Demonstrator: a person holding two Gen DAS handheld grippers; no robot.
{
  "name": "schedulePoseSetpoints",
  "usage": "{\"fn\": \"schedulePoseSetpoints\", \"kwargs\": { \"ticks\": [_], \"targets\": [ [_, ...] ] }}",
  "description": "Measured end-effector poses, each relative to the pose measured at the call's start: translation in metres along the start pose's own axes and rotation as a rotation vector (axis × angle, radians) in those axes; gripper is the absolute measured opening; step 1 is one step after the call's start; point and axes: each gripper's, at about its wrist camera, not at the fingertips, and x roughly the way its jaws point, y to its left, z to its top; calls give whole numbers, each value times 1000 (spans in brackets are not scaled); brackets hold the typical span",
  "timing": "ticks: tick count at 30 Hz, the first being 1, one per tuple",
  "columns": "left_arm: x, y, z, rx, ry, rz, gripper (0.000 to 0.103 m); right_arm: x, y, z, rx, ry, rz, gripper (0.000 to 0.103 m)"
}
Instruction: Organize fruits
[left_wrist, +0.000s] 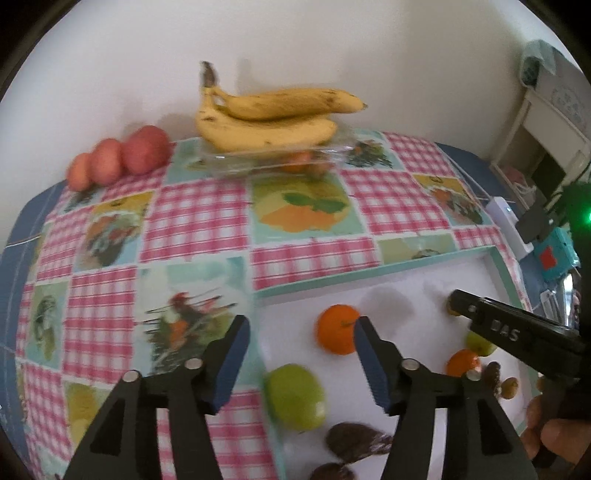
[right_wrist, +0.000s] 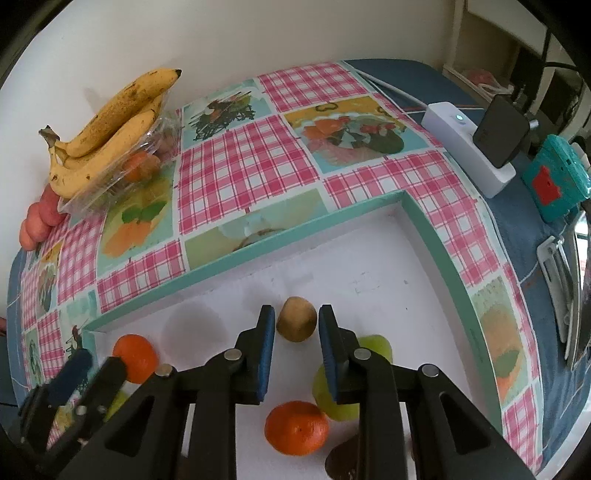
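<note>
A white tray with a teal rim (right_wrist: 258, 242) holds loose fruit. My left gripper (left_wrist: 303, 321) stands open over the tray's left edge. A blurred green apple (left_wrist: 295, 397) lies below, between its fingers but untouched. An orange (left_wrist: 338, 334) sits by the right fingertip. My right gripper (right_wrist: 296, 309) is slightly open, and a brown kiwi (right_wrist: 297, 325) rests on the tray right at its tips, with the pads not pressing it. Under that gripper lie another orange (right_wrist: 297, 428) and a green fruit (right_wrist: 347, 391).
Bananas (left_wrist: 266, 114) lie on a clear plastic box (left_wrist: 258, 160) at the wall, with red apples (left_wrist: 122, 155) to its left. A white power strip (right_wrist: 469, 155) and a teal device (right_wrist: 557, 181) sit right of the tray. Dark brown fruits (left_wrist: 354, 441) lie at the tray's near side.
</note>
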Motion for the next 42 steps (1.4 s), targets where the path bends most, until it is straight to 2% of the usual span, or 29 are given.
{"fn": "schedulePoseSetpoints", "kwargs": {
  "ticks": [1,3,4,6,7,8,10,12,16,17,19,25,29,32,35,42],
  "targets": [
    [-3,6,-1,-5,1,24,73,-2,1,-1,0,-2,0,39],
    [-7,17,-4,-10,4,64,80,-8,3,-4,-9,-4,-1,40],
    [-8,23,-6,-14,4,81,80,-11,5,-6,-18,-4,-5,40],
    [-9,37,-12,-33,22,120,80,-16,8,-10,-35,-8,-15,48],
    [-8,44,-15,-44,31,133,81,-19,10,-12,-45,-11,-19,58],
    [-8,51,-19,-56,38,142,81,-22,12,-15,-53,-14,-24,62],
    [-10,61,-27,-69,41,157,94,-31,16,-22,-76,-27,-28,63],
    [-16,68,-33,-71,29,163,102,-38,21,-29,-101,-36,-33,68],
    [-36,76,-42,-69,-14,166,103,-53,34,-44,-165,-62,-34,75],
    [-41,77,-44,-72,-24,168,103,-57,38,-48,-183,-70,-31,84],
    [-53,81,-49,-83,-40,162,103,-66,47,-57,-217,-89,-21,90],
    [-92,89,-64,-80,-87,204,103,-82,62,-93,-331,-111,-45,91],
    [-122,92,-80,-91,-125,318,103,-92,64,-114,-362,-109,-69,91],
    [-140,95,-94,-96,-146,365,103,-103,65,-128,-379,-122,-72,91],
    [-149,96,-109,-103,-131,442,103,-116,63,-141,-387,-145,-67,91],
    [-159,95,-137,-80,-97,395,103,-131,44,-167,-352,-146,-28,91]
  ]
}}
